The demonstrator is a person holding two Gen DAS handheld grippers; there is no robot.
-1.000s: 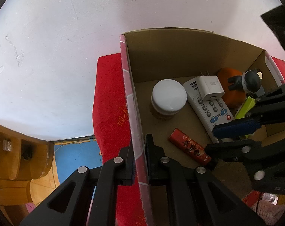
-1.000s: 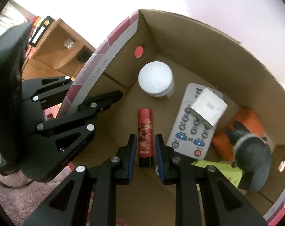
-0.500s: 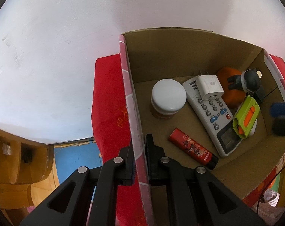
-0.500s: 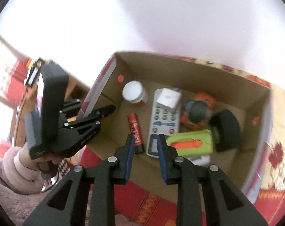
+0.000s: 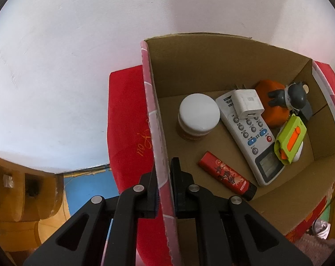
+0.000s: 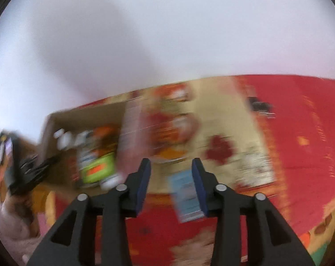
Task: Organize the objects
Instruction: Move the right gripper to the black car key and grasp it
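The right tool (image 6: 169, 185) has swung away from the brown cardboard box (image 5: 211, 66) and its jaws have just been opening, with nothing held. A flat light-blue card (image 6: 185, 196) lies just ahead on the red patterned desk cloth (image 6: 300, 133), long side pointing away. The left tool (image 5: 164, 190) pinches the box wall.

A surface draped in a red cloth with yellow patterned panels (image 6: 300, 133) carries an open brown cardboard box with pink-and-white outer walls (image 5: 211, 66), a pale blue card (image 6: 185, 197) and a small dark, blurred object (image 6: 260, 106).
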